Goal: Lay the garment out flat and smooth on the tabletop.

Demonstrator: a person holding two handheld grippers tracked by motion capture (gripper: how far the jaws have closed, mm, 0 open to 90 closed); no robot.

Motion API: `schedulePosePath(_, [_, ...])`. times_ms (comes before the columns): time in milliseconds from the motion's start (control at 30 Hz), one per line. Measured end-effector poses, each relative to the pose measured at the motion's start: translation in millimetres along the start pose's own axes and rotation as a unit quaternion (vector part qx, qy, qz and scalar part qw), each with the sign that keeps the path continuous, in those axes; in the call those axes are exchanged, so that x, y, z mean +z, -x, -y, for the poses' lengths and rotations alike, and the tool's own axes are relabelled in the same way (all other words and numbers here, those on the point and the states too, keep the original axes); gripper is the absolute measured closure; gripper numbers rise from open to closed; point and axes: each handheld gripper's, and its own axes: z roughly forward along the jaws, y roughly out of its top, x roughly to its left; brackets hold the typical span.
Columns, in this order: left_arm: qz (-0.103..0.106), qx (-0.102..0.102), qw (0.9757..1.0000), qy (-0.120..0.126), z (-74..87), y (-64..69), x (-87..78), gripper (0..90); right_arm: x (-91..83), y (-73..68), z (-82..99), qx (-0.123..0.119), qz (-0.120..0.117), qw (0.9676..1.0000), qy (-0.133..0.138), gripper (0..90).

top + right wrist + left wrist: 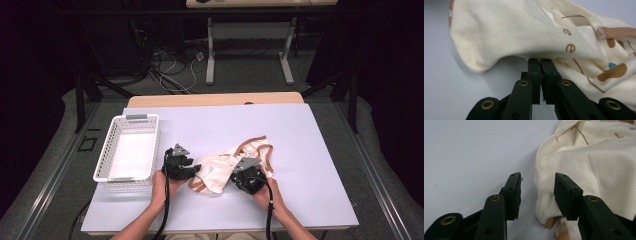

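Note:
A cream garment (218,171) with brown trim and brown printed marks lies crumpled on the white tabletop (300,150). My left gripper (196,170) is at its left edge. In the left gripper view the jaws (537,178) stand open, and the garment's hem (586,165) lies between them, close to the right jaw, with neither pad pressing on it. My right gripper (236,178) is at the garment's near right side. Seen from the right gripper view, its jaws (540,61) are closed together, tips tucked under a fold of the garment (511,32) and pinching the cloth.
A white perforated basket (107,150) with nothing in it stands at the table's left edge, just left of my left hand. A strip of wood (215,100) runs along the far edge. Bare tabletop lies beyond and to the right of the garment.

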Motion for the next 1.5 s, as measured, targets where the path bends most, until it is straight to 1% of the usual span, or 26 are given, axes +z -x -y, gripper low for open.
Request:
schedulePosePath(100, [0.019, 0.008, 0.9997, -0.012, 1.6, -2.2, 4.6, 69.7, -4.3, 3.7, -0.1, 0.002, 0.003, 1.0000, 0.003, 86.7])
schedulePosePath(200, [0.013, 0.038, 0.9991, -0.015, 2.8, 3.7, 6.9, 85.6, -8.9, 6.1, 0.6, 0.004, 0.005, 1.0000, 0.002, 87.1])
schedulePosePath(233, [0.010, 0.048, 0.9986, -0.021, 2.2, 6.1, 5.9, 87.8, -10.7, 7.0, 1.7, 0.004, 0.004, 1.0000, 0.003, 87.1])
schedulePosePath(267, [0.005, 0.061, 0.9979, -0.023, 1.8, 8.0, 4.5, 88.2, -13.2, 8.2, 3.1, 0.004, 0.004, 1.0000, 0.001, 87.2])
schedulePosePath(300, [0.006, 0.064, 0.9976, -0.023, 1.6, 10.1, 3.0, 88.4, -15.6, 9.3, 5.0, 0.005, 0.006, 1.0000, -0.001, 87.2])
schedulePosePath(367, [0.001, 0.081, 0.9963, -0.027, 1.1, 13.2, -0.6, 88.7, -21.2, 12.2, 9.4, 0.008, 0.008, 0.9999, -0.006, 87.2])
schedulePosePath(500, [-0.003, 0.095, 0.9950, -0.030, 0.1, 16.4, -8.0, 88.9, -31.2, 18.0, 15.9, 0.012, 0.016, 0.9998, -0.009, 87.2])
schedulePosePath(700, [0.001, 0.104, 0.9939, -0.036, 1.5, 21.2, -14.2, 89.1, -40.6, 24.7, 21.9, 0.021, 0.022, 0.9994, -0.015, 87.1])
schedulePosePath(767, [0.004, 0.101, 0.9941, -0.039, 1.4, 21.3, -13.5, 89.0, -42.8, 25.0, 25.1, 0.025, 0.024, 0.9992, -0.021, 87.1])
schedulePosePath(833, [0.006, 0.104, 0.9935, -0.047, 2.2, 20.9, -14.4, 89.0, -45.6, 26.3, 28.5, 0.018, 0.033, 0.9989, -0.029, 87.1])
schedulePosePath(900, [0.013, 0.104, 0.9927, -0.061, 2.5, 20.5, -16.9, 89.0, -48.2, 29.3, 32.1, 0.025, 0.035, 0.9985, -0.032, 87.1])
schedulePosePath(933, [0.016, 0.098, 0.9928, -0.066, 2.4, 20.5, -17.8, 89.0, -49.3, 31.5, 34.2, 0.028, 0.037, 0.9983, -0.035, 87.1])
schedulePosePath(967, [0.020, 0.097, 0.9924, -0.074, 1.2, 20.0, -18.7, 88.8, -49.6, 33.4, 36.6, 0.034, 0.041, 0.9980, -0.036, 86.7])
schedulePosePath(1000, [0.019, 0.090, 0.9935, -0.067, 0.7, 19.7, -17.9, 88.5, -49.4, 35.9, 38.7, 0.034, 0.037, 0.9981, -0.037, 85.8])
schedulePosePath(1033, [0.020, 0.089, 0.9934, -0.070, -1.3, 18.7, -17.8, 88.1, -48.8, 37.7, 40.2, 0.035, 0.033, 0.9981, -0.039, 82.4])
schedulePosePath(1067, [0.019, 0.087, 0.9939, -0.065, -2.2, 17.9, -16.3, 85.9, -48.0, 38.3, 40.6, 0.044, 0.029, 0.9980, -0.035, 75.3])
schedulePosePath(1100, [0.020, 0.079, 0.9949, -0.059, -3.0, 17.9, -14.8, 80.1, -48.0, 40.1, 40.2, 0.045, 0.017, 0.9983, -0.031, 68.9])
schedulePosePath(1133, [0.019, 0.078, 0.9952, -0.056, -4.1, 17.3, -13.5, 73.5, -48.2, 41.3, 39.2, 0.047, 0.009, 0.9984, -0.029, 63.9])
schedulePosePath(1167, [0.014, 0.076, 0.9957, -0.051, -4.9, 17.2, -12.0, 65.0, -49.2, 42.0, 37.8, 0.050, 0.011, 0.9984, -0.022, 61.3])
schedulePosePath(1200, [0.012, 0.072, 0.9962, -0.046, -5.9, 17.1, -11.2, 57.8, -50.4, 42.9, 36.9, 0.054, 0.006, 0.9984, -0.013, 59.1])
schedulePosePath(1300, [0.003, 0.062, 0.9977, -0.026, -10.2, 15.6, -6.5, 46.1, -53.3, 45.7, 35.2, 0.073, 0.014, 0.9972, -0.001, 57.4])
schedulePosePath(1333, [0.007, 0.058, 0.9980, -0.022, -12.3, 14.4, -4.4, 45.3, -52.8, 46.7, 35.7, 0.078, 0.016, 0.9968, 0.005, 56.9])
schedulePosePath(1367, [0.009, 0.053, 0.9984, -0.017, -13.5, 14.7, -1.5, 45.2, -52.7, 47.2, 35.9, 0.081, 0.022, 0.9965, 0.002, 57.0])
schedulePosePath(1400, [0.009, 0.057, 0.9982, -0.018, -14.1, 15.7, 1.6, 45.7, -50.9, 47.4, 36.4, 0.085, 0.018, 0.9962, 0.001, 57.4])
schedulePosePath(1433, [0.011, 0.063, 0.9978, -0.019, -14.0, 17.0, 4.9, 47.3, -49.3, 48.0, 36.8, 0.083, 0.026, 0.9962, 0.000, 57.4])
schedulePosePath(1500, [0.018, 0.071, 0.9970, -0.024, -13.2, 18.9, 9.5, 53.6, -45.7, 48.2, 37.1, 0.091, 0.037, 0.9952, -0.003, 58.1])
